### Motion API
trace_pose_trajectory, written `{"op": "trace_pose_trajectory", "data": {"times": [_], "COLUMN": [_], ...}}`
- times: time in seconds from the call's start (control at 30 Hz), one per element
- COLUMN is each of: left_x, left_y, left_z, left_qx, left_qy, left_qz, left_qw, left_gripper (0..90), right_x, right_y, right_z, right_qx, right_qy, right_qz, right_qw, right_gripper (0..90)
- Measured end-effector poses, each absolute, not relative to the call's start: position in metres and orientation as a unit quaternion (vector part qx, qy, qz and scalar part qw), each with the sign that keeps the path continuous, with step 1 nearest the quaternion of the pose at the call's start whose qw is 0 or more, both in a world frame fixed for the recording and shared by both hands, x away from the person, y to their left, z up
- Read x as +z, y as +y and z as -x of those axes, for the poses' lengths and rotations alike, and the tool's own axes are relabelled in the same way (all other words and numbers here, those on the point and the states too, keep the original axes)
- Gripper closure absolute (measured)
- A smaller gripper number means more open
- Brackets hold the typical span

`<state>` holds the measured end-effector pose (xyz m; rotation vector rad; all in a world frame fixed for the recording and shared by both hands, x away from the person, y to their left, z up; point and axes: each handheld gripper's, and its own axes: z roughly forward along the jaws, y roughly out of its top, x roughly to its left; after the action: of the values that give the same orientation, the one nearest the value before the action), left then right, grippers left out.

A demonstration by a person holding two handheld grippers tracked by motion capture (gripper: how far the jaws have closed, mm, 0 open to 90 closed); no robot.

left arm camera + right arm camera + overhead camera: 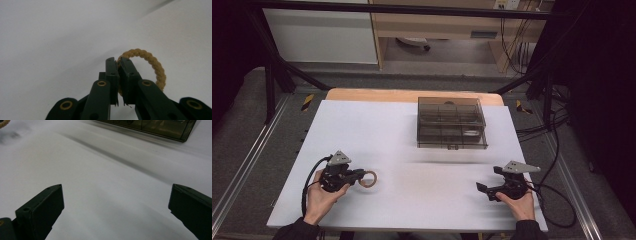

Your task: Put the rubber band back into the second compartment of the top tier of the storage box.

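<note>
White counter (412, 150), dim lab behind; left gripper (360, 176) near front-left edge, jaws clenched on rim of tan braided ring (152, 62), right gripper (484, 189) idle at front right, jaws released, nothing between. Thin edge-on pinch, so ring likely to twist or slip out under a quick swing. Smoky compartment box (451, 122) well apart toward back, lid apparently shut, open path between.

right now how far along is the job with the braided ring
Done: the left tongs are shut on the braided ring. In hand: the ring sits low over the white table, well short of the compartment box. Left: probably carrying it there; the right tongs wait open.
</note>
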<state>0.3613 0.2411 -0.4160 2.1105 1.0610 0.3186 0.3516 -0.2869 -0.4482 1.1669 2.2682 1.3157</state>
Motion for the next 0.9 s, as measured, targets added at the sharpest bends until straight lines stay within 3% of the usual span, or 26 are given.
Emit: {"op": "trace_pose_trajectory", "data": {"times": [0.9], "left_x": [-0.397], "left_y": [0.203], "left_z": [-0.375], "left_qx": [0.127], "left_qy": [0.391], "left_qz": [-0.829], "left_qw": [0.379], "left_gripper": [84.3], "right_x": [-0.448], "right_y": [-0.287], "right_z": [-0.352], "right_qx": [0.453], "right_qy": [0.784], "right_qz": [-0.402], "right_qw": [0.136], "right_gripper": [0.8]}}
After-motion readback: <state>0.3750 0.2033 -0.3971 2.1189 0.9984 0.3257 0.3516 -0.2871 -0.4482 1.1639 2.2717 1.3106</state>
